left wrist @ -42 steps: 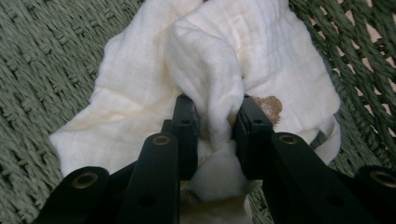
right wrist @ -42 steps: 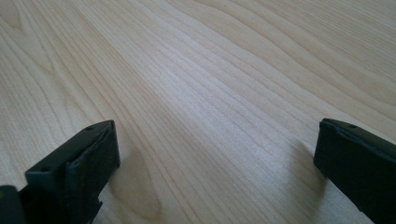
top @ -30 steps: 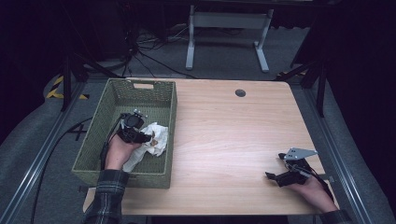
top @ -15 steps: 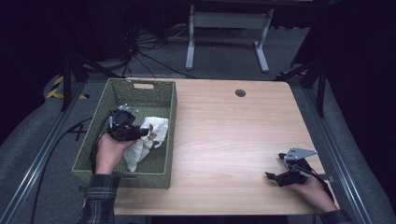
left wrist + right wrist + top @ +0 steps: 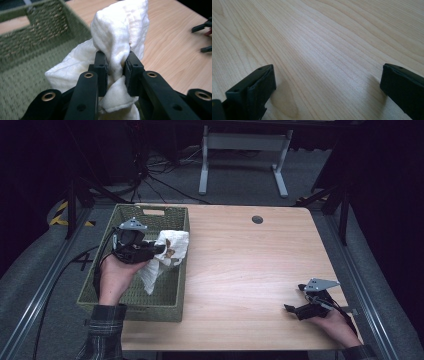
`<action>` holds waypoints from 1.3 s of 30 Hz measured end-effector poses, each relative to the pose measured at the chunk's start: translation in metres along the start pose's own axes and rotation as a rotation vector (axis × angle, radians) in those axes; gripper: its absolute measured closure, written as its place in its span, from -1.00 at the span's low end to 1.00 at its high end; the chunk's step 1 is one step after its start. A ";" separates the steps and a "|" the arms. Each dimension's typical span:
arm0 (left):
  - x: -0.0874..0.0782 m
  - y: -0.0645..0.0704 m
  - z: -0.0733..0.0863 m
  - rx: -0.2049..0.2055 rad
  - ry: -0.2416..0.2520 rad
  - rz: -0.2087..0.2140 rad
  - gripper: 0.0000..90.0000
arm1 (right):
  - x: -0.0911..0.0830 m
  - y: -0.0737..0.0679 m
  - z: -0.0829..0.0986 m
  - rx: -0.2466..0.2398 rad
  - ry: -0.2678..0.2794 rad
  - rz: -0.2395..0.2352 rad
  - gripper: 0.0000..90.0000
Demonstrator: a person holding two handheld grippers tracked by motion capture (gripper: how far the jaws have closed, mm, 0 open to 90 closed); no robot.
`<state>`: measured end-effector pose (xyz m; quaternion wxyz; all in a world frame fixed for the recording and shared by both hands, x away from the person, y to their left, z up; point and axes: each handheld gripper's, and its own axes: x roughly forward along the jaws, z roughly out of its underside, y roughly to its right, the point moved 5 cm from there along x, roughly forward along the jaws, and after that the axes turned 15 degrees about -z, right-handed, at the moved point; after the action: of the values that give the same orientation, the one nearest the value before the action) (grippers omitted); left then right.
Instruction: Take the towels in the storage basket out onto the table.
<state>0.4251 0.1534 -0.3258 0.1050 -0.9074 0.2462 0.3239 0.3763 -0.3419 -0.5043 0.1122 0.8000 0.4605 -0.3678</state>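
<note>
A basket (image 5: 131, 292) sits on the left part of the table (image 5: 240, 270), at about nine o'clock from the table's middle. Over the basket's right wall hangs a cloth (image 5: 167, 252), pinched between the jaws of the left gripper (image 5: 159, 250); its lower end seems to reach down inside the basket, though the high view is too coarse to be sure. The right gripper (image 5: 291, 309) rests at about four o'clock, near the table's front right corner, well apart from the basket. A small hole (image 5: 257, 219) lies at twelve o'clock, near the far edge.

The white cloth (image 5: 117, 32) runs off the left gripper view's top edge; its lower folds hide behind the jaws.
</note>
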 end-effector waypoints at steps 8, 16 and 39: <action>-0.010 0.025 -0.025 0.024 0.077 0.069 0.69 | 0.000 0.000 0.000 -0.001 -0.001 0.000 -0.99; -0.013 0.047 -0.042 0.060 0.128 0.143 0.70 | 0.000 0.000 0.000 -0.001 0.000 0.000 -0.99; 0.007 0.132 -0.074 0.171 0.179 0.354 0.71 | 0.000 0.000 0.000 -0.001 -0.001 0.000 -0.99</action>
<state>0.4013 0.0118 -0.2780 0.1008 -0.8629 0.4368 0.2332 0.3763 -0.3419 -0.5043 0.1126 0.7998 0.4608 -0.3678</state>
